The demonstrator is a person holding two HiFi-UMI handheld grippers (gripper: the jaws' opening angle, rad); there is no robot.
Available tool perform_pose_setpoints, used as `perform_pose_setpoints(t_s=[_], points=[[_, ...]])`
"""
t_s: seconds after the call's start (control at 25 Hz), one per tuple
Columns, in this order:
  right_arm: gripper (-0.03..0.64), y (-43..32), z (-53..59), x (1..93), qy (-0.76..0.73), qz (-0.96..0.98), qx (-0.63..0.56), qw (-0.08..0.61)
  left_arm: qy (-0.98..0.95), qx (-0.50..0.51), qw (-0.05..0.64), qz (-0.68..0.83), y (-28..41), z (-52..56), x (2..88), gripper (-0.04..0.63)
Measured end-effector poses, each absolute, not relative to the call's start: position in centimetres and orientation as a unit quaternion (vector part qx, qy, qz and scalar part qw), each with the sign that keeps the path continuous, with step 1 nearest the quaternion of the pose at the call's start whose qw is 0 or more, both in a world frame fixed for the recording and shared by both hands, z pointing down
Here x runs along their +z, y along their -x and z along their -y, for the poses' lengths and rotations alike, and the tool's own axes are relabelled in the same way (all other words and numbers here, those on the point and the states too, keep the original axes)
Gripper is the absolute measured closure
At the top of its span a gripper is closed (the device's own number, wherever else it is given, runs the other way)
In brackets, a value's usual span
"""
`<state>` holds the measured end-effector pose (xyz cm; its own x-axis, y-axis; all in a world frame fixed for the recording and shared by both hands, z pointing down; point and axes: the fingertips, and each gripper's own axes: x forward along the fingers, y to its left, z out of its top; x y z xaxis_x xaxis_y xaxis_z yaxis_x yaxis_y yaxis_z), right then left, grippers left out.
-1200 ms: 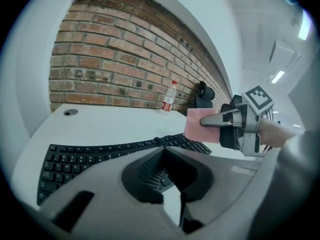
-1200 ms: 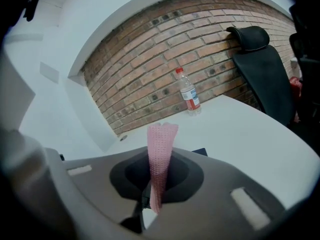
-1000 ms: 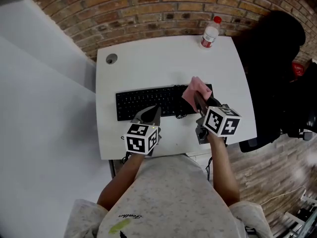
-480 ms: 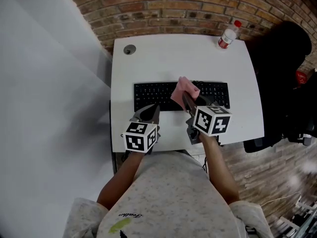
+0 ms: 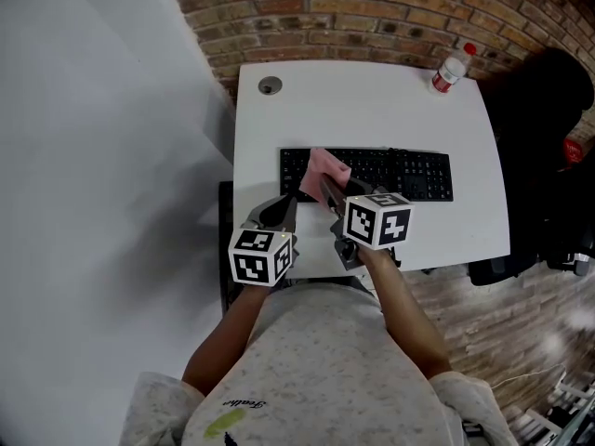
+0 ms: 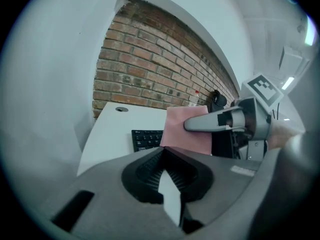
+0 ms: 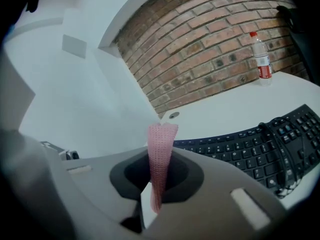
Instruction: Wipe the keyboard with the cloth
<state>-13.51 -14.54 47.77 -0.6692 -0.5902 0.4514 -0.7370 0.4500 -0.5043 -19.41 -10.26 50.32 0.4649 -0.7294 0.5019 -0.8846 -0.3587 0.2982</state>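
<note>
A black keyboard (image 5: 395, 173) lies across the middle of the white table (image 5: 372, 105). My right gripper (image 5: 325, 187) is shut on a pink cloth (image 5: 322, 171), which rests over the keyboard's left part. In the right gripper view the cloth (image 7: 160, 154) stands as a thin folded strip pinched between the jaws, with the keyboard (image 7: 250, 151) stretching off to the right. My left gripper (image 5: 284, 208) hovers at the table's front edge, just left of the right one, shut and holding nothing. The left gripper view shows the cloth (image 6: 187, 131) and the keyboard's left end (image 6: 146, 138).
A plastic bottle (image 5: 449, 68) with a red cap stands at the table's far right corner. A round cable grommet (image 5: 271, 85) sits at the far left. A brick wall runs behind the table; a black chair (image 5: 548, 128) stands to the right.
My right gripper has slid the pink cloth leftward along the keyboard, from its right end to its left part. The left gripper has stayed by the front edge.
</note>
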Motion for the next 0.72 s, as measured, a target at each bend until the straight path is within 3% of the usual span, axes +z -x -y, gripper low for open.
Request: perform_pose_setpoints(t_s=[0.72], points=[[0.591,21.5,13.8,50.9,-0.354,0.832,0.417,0.092,-0.816,0.144,0.271,0.490,24.4,11.2,50.7,0.598]])
